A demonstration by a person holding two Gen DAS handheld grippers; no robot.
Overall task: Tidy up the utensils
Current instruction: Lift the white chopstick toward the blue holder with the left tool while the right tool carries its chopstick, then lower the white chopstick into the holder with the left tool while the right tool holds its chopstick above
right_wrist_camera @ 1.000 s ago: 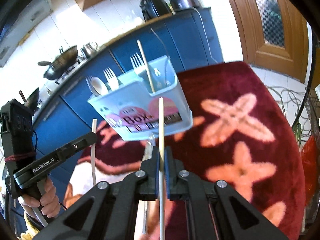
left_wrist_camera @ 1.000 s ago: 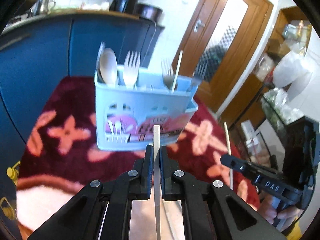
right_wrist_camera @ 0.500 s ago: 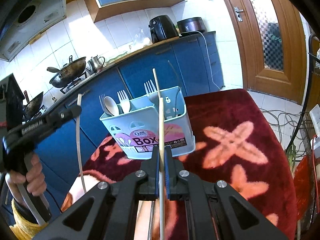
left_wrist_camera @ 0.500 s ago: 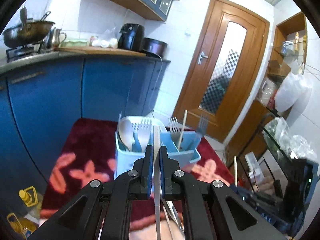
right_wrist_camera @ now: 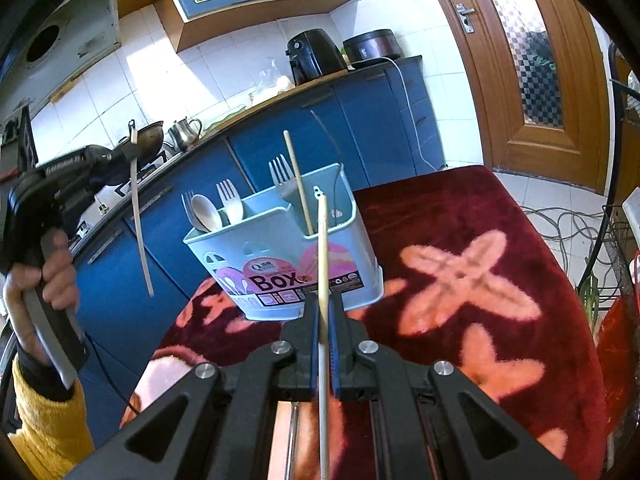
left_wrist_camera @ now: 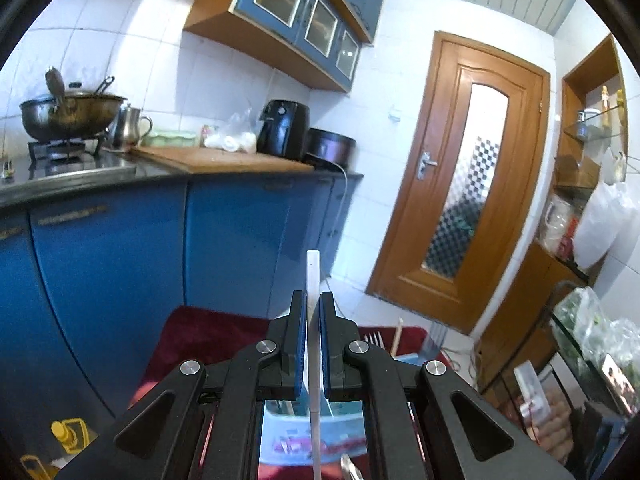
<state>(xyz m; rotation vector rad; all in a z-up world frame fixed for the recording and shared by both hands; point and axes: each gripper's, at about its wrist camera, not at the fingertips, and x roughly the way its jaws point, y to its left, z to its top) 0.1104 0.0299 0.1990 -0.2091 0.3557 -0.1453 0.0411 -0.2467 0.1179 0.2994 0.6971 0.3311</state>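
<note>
Pale chopsticks sit clamped upright in both grippers: left chopstick [left_wrist_camera: 312,280] between left fingers [left_wrist_camera: 299,344], right chopstick [right_wrist_camera: 322,248] between right fingers [right_wrist_camera: 314,334], ready, I judge, to drop into the utensil box [right_wrist_camera: 288,256] ahead.

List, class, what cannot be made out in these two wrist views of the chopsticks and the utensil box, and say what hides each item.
- Left wrist: the utensil box is mostly hidden behind the left gripper, and its label is blurred.
- Right wrist: the lower end of the right gripper's chopstick is cut off by the bottom edge.
- Right wrist: the box wall hides how deep the forks sit.
</note>
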